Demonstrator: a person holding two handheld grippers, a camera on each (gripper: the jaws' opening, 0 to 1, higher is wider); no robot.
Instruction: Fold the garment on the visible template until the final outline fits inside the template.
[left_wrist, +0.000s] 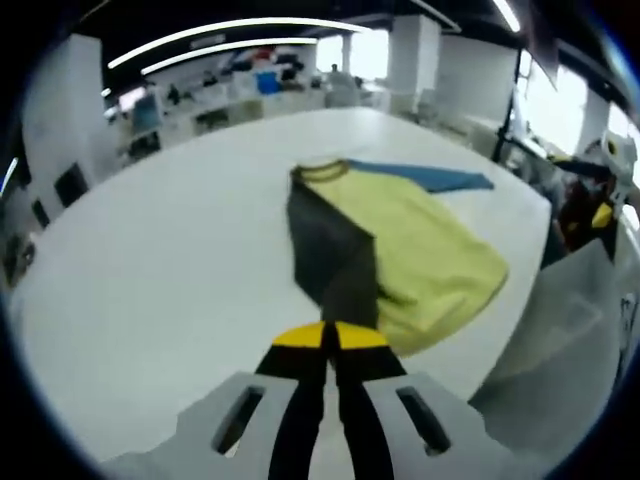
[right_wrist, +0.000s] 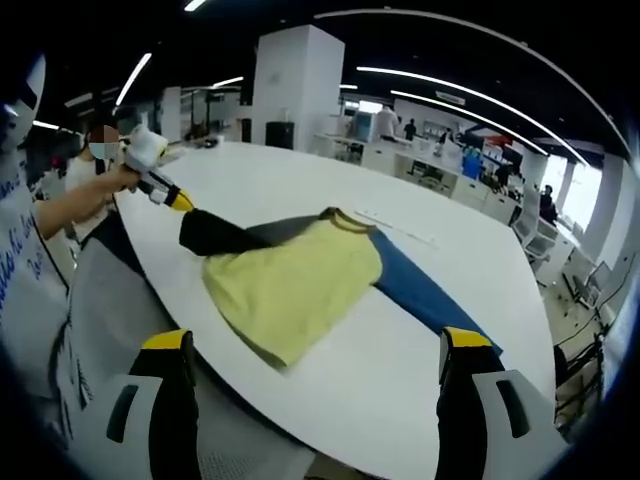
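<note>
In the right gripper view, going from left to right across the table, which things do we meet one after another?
Left gripper shut on the dark sleeve → yellow body of the garment → blue sleeve stretched out to the right, all on the white table.

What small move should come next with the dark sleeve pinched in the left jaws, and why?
Probably carry the dark sleeve across onto the yellow body and let it go there. The left gripper is shut on the sleeve's end, pulled out past the shirt's side, while the blue sleeve lies flat on the white table. The right gripper hangs open at the table's edge, holding nothing.
</note>
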